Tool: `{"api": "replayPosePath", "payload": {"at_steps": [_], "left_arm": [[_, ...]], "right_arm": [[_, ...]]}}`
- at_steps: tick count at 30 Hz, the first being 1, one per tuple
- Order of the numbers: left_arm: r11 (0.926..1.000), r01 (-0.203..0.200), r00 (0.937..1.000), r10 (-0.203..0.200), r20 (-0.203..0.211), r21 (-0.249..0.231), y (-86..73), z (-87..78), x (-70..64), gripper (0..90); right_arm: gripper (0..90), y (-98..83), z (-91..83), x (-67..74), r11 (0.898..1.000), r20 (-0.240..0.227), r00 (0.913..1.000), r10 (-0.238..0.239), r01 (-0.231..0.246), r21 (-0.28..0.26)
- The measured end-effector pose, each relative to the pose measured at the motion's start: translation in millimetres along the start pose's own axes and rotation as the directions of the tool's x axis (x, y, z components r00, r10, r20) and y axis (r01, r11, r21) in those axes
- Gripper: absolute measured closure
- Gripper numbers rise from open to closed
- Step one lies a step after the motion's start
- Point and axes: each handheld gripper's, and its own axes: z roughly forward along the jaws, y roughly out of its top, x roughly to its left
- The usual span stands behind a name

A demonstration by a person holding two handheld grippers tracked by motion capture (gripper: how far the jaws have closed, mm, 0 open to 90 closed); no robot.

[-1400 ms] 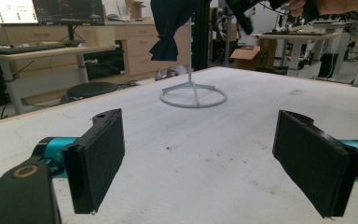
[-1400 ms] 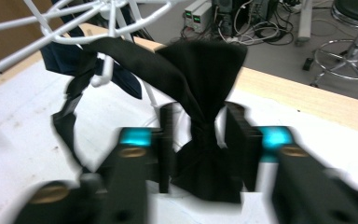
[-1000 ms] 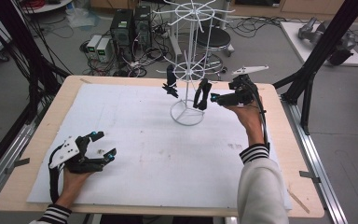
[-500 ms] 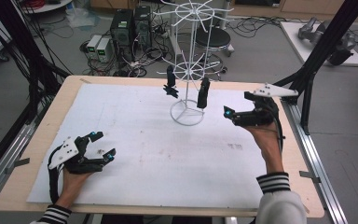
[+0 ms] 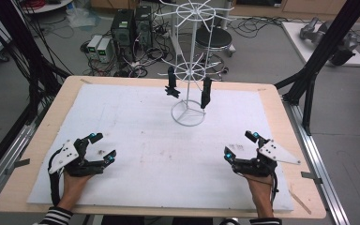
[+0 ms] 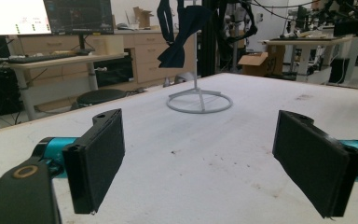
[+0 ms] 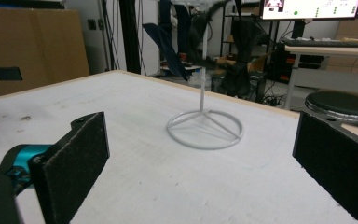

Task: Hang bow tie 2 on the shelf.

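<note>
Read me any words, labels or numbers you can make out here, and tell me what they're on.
None can be read.
Monitor in the left gripper view: screen text too blurred.
Monitor in the right gripper view: too small to read.
Grippers, white wire stand and table: no markings visible.

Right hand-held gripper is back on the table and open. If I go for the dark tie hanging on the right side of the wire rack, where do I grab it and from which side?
Grip the dark tie at its hanging lower half, below the rack's lower ring, where it hangs free. Come in level from the right hand-held gripper's side, jaws either side of the strip, probably clear of the centre pole.
</note>
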Motion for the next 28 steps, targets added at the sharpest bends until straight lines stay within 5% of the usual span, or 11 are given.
{"api": "replayPosePath", "payload": {"at_steps": [10,28], "left_arm": [[0.9999,0.001,0.9999,-0.001,-0.011,-0.013,-0.5,-1.6,-0.7,16.7],[0.9998,0.0,0.9999,-0.001,-0.016,-0.02,-1.0,-2.0,-1.1,16.5]], "right_arm": [[2.9,-43.2,-1.0,-1.4,1.0,0.032,0.9992,0.023,-0.023,-0.002],[2.9,-46.6,-0.4,-0.5,1.0,0.036,0.9993,-0.005,0.005,-0.008]]}}
